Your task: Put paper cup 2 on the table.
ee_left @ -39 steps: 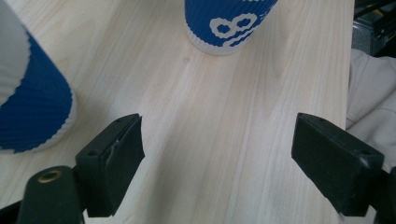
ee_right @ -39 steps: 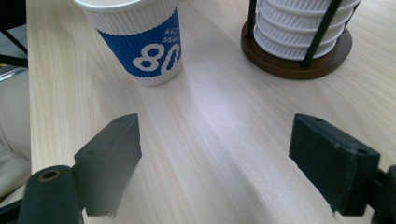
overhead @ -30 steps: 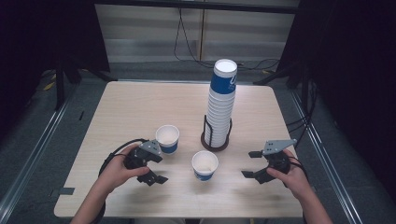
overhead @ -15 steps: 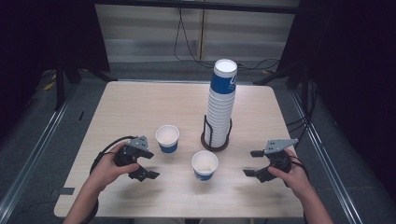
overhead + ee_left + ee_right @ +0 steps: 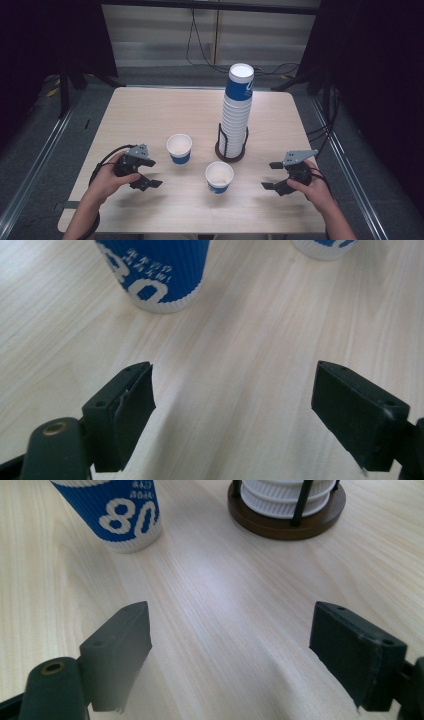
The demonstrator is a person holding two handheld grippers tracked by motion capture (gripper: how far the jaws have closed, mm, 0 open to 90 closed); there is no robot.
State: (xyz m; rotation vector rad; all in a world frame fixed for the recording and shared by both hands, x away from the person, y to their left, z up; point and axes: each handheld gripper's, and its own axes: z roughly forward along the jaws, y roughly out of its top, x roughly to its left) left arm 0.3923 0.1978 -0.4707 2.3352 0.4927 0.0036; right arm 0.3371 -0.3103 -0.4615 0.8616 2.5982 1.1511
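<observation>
Both grippers, left (image 5: 141,172) and right (image 5: 276,175), hover with jaws spread empty beside two light, crushable blue-and-white ribbed paper cups (image 5: 179,148) mid-frame, best pinched gently mid-wall.

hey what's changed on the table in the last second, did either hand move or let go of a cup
The left tool has drawn back from the left cup, moving left and toward the person; it now sits apart from the cup with its jaws open and empty. That cup, the front cup, the tall cup stack in its holder and the right tool, also open and empty, stayed as they were.
</observation>
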